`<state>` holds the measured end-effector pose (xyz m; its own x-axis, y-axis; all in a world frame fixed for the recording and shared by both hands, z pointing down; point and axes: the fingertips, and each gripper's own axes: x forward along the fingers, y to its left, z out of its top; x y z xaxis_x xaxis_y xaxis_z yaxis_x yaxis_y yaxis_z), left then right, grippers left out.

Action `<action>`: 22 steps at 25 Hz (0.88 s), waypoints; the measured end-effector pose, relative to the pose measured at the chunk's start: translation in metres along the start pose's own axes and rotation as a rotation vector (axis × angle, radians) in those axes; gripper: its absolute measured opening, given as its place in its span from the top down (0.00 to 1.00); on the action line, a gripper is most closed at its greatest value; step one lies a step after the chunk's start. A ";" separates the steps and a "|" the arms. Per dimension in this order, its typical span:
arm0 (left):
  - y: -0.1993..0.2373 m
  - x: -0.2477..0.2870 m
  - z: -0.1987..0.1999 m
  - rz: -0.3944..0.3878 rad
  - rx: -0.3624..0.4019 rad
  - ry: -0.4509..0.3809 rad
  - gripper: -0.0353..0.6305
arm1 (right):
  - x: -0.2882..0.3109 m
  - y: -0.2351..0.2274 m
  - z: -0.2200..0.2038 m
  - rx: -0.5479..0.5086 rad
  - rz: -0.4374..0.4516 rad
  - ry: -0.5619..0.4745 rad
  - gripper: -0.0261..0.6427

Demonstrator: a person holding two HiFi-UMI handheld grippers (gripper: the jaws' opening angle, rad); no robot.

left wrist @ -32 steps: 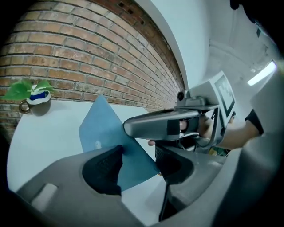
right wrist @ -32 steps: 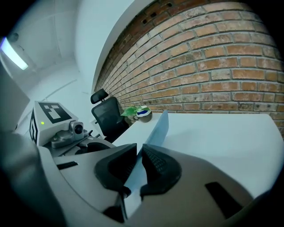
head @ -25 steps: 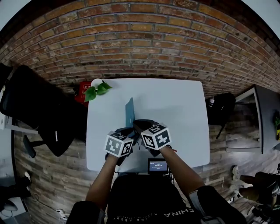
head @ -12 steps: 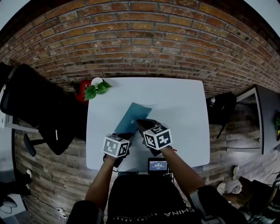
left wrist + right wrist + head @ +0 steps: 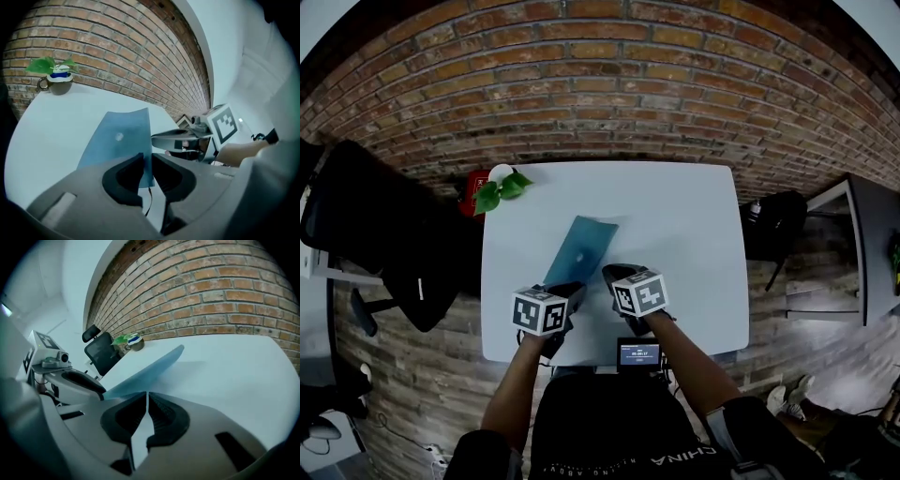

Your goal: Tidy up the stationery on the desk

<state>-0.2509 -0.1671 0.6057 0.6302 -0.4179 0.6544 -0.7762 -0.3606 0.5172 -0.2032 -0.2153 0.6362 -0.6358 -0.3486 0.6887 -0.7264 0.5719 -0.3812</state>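
Observation:
A thin blue notebook (image 5: 581, 246) lies slantwise on the white desk (image 5: 684, 225), its near end slightly lifted. My left gripper (image 5: 570, 292) is at that near edge. In the left gripper view the jaws (image 5: 147, 171) are shut on the blue notebook's (image 5: 119, 140) edge. My right gripper (image 5: 617, 275) hovers just right of the notebook, and its jaws (image 5: 146, 411) are shut with nothing seen between them. The notebook (image 5: 145, 369) shows edge-on in the right gripper view, beside the left gripper (image 5: 79, 378).
A small potted plant (image 5: 502, 190) stands at the desk's far left corner, with a red object (image 5: 473, 194) behind it. A small device with a lit screen (image 5: 638, 354) sits at the front edge. A black chair (image 5: 384, 234) stands left, a dark bag (image 5: 773, 230) right.
The blue notebook stood on edge a second ago, then tipped over to the left and now lies nearly flat. Both grippers drew back slightly toward the front edge.

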 end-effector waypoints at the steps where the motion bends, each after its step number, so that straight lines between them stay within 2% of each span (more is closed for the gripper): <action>1: -0.002 -0.001 0.003 -0.015 -0.015 -0.012 0.85 | 0.002 0.004 0.001 0.000 0.021 -0.006 0.92; 4: -0.012 -0.002 0.013 -0.062 -0.041 -0.044 0.85 | 0.000 0.013 0.014 0.004 0.064 -0.053 0.92; 9: -0.029 -0.004 0.029 -0.129 -0.069 -0.100 0.85 | -0.017 0.014 0.035 -0.003 0.081 -0.134 0.95; 14: -0.051 -0.001 0.050 -0.238 -0.114 -0.171 0.85 | -0.045 0.007 0.057 -0.052 0.037 -0.199 0.95; 17: -0.062 0.005 0.058 -0.295 -0.142 -0.199 0.85 | -0.060 -0.003 0.064 -0.086 0.003 -0.215 0.95; 22: -0.060 0.014 0.056 -0.338 -0.212 -0.220 0.85 | -0.053 -0.012 0.057 -0.087 -0.011 -0.179 0.95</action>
<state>-0.1940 -0.1978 0.5529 0.8201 -0.4817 0.3088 -0.4991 -0.3382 0.7978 -0.1756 -0.2457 0.5689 -0.6697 -0.4774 0.5688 -0.7135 0.6263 -0.3143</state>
